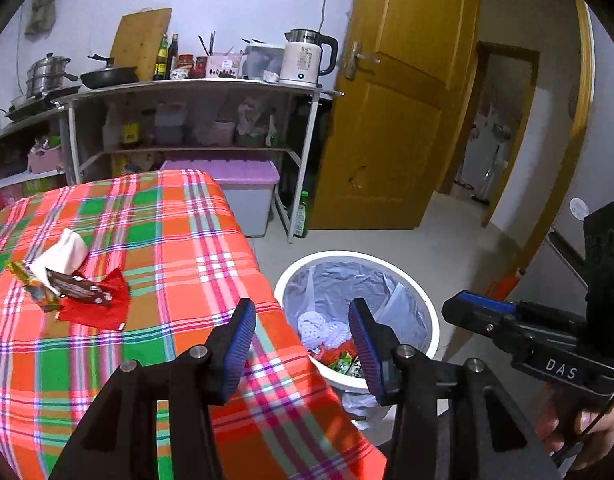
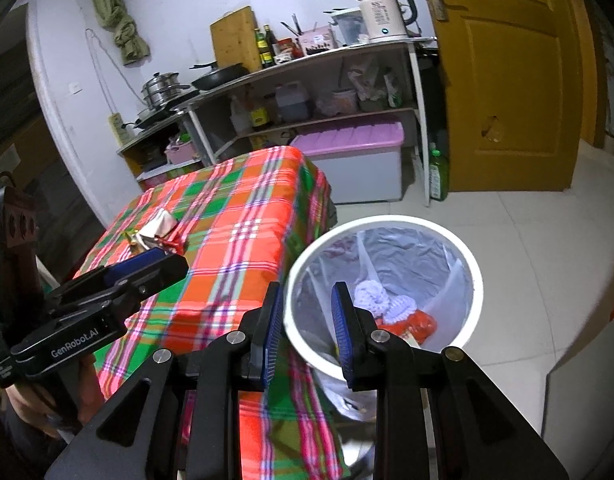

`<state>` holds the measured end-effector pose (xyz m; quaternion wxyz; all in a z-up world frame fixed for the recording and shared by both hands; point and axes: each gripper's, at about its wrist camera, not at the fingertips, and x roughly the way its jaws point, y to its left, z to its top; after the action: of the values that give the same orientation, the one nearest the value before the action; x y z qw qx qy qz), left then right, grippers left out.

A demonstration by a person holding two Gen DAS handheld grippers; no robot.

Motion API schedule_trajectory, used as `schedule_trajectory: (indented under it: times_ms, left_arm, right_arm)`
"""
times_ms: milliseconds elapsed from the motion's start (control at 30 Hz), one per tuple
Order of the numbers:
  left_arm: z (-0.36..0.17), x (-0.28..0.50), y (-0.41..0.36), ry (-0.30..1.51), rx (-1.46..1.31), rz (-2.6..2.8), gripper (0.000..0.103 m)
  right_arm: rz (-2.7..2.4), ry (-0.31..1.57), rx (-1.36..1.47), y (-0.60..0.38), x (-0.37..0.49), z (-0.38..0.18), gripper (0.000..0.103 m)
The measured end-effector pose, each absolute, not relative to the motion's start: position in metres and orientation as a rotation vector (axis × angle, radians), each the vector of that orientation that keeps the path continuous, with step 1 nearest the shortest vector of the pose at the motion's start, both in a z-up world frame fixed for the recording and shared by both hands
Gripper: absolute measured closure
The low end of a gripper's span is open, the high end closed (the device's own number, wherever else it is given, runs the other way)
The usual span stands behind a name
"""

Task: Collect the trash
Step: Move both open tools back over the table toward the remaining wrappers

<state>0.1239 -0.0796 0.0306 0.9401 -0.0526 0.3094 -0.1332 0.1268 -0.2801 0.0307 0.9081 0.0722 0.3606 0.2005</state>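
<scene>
Lying near the left edge of the checked table (image 1: 155, 240), the wrapper pile (image 1: 73, 292) sits closer to the empty, apart left tongs (image 1: 301, 344); right tongs (image 2: 305, 330) empty, apart too.

Setting: a small home kitchen. Reference landmark: the open metal shelf unit (image 1: 195, 120) against the white wall. On its top stand an electric kettle (image 1: 307, 58), sauce bottles (image 1: 166, 58), a frying pan (image 1: 109, 76) and a leaning wooden cutting board (image 1: 141, 42). A stacked steamer pot (image 1: 47, 74) sits left of it. A yellow wooden door (image 1: 395, 112) stands right of it. A lidded plastic storage bin (image 1: 247, 196) sits on the tiled floor below it.
</scene>
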Motion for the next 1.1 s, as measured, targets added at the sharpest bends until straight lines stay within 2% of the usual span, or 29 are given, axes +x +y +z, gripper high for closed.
schedule_trajectory:
  times_ms: [733, 867, 1100]
  left_arm:
    - [0.035, 0.087, -0.021, 0.597, -0.147, -0.154, 0.055]
    - [0.031, 0.083, -0.008, 0.601, -0.160, -0.126, 0.055]
    - [0.022, 0.078, 0.019, 0.612, -0.190, -0.064, 0.055]
  right_arm:
    - [0.529, 0.721, 0.082, -0.231, 0.111, 0.041, 0.077]
    - [0.556, 0.723, 0.077, -0.221, 0.112, 0.040, 0.070]
    - [0.593, 0.743, 0.068, -0.205, 0.117, 0.034, 0.069]
